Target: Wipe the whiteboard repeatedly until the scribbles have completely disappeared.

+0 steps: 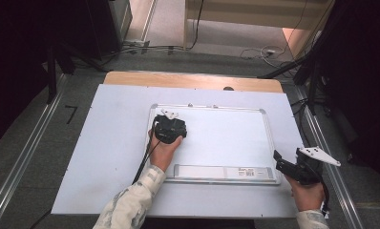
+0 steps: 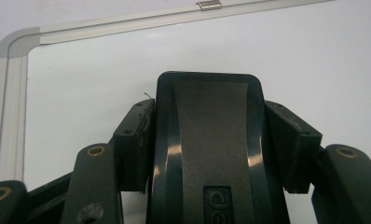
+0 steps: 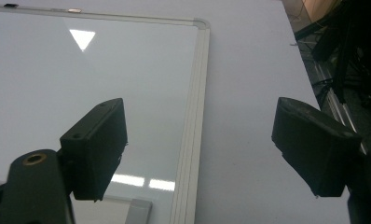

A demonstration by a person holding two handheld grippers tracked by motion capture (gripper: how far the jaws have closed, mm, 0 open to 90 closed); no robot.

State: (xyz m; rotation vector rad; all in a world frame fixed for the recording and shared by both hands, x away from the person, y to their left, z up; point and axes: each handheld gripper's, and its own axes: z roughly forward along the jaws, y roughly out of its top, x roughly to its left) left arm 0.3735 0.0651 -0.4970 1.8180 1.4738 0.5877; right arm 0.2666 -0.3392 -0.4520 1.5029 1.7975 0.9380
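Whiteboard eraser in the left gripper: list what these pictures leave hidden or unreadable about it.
- Eraser: in the left gripper view its near end is cut off by the bottom edge, and its embossed lettering is cropped there too.
- Its wiping face: turned toward the whiteboard, hidden by its own body.
- In the high view the left gripper and the hand cover it.
- Label on the board's tray: too small to read.

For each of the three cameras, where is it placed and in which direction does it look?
High view: above the near side, looking forward and down on the table; both forearms, left gripper and right gripper show.
Left gripper view: on that gripper, looking along fingers clamped on a black eraser over the whiteboard.
Right gripper view: looks past open fingers at the board's right frame.
All share the whiteboard.
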